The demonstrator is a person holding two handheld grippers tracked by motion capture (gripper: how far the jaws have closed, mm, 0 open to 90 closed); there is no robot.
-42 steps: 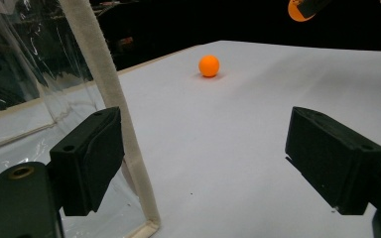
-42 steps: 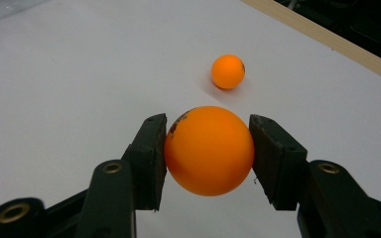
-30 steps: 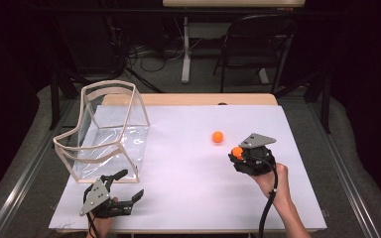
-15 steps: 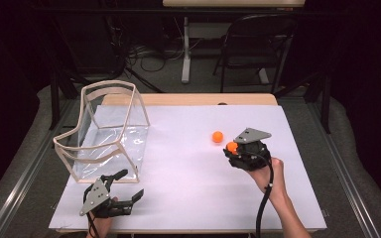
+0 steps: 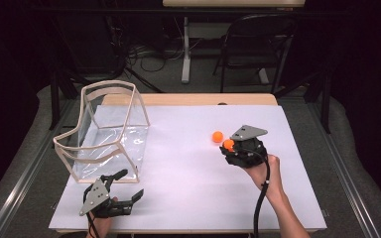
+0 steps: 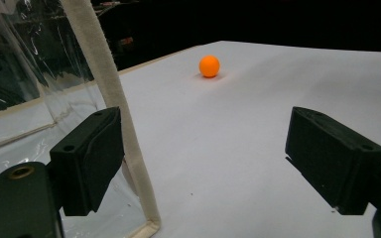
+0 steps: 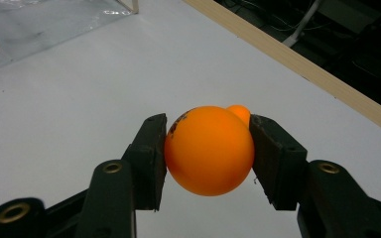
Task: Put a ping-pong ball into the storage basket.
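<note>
- Our right gripper [image 5: 231, 147] has its fingers [image 7: 149, 158] clamped across the middle of an orange ball [image 7: 209, 150], above the desk [image 5: 188, 168].
- We judge it light, smooth, prone to roll; gentle pressure suffices.
- Our left gripper [image 5: 129, 191] rests wide apart, empty, beside the clear bin [image 5: 106, 131].

black grippers [image 5: 110, 198] – grey triangular plates, brass screws, black cables.

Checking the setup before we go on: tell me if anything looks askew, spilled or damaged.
The clear bin looks odd: it lies tipped on its side at the table's left, its rim facing sideways. Nothing looks spilled or damaged. One ball sits loose on the table; the right gripper holds a second ball. The left gripper is open.
</note>
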